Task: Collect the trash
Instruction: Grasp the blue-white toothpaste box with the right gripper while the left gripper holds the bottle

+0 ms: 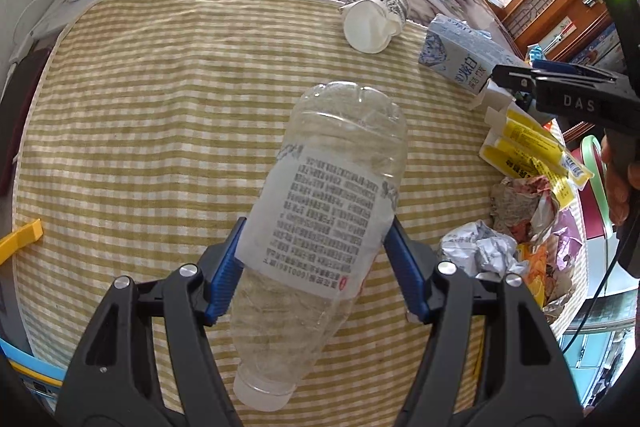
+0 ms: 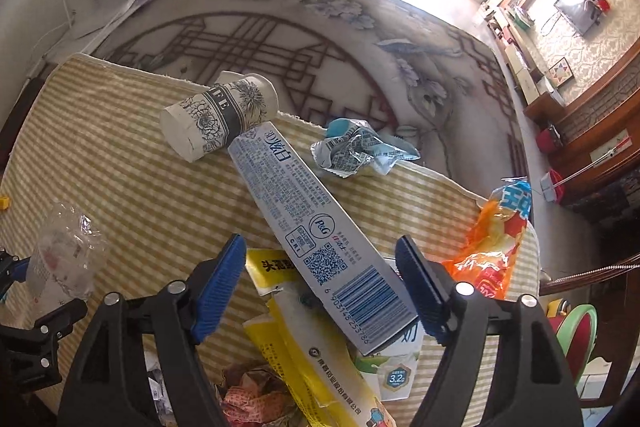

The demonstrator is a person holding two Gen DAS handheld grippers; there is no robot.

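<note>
Trash scattered over checked cloth [image 1: 140, 107] on bench. Plastic bottle [image 1: 324, 203] clamped in left hand-held gripper [image 1: 316, 267], lifted. Toothpaste box [image 2: 316, 223] between spread right hand-held gripper [image 2: 324, 279] pads, ungripped. Next: close, carry both off.

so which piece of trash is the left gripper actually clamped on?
The clear plastic bottle: the left gripper has its blue pads against the label on both sides. The paper cup and toothpaste box lie untouched on the cloth.
</note>
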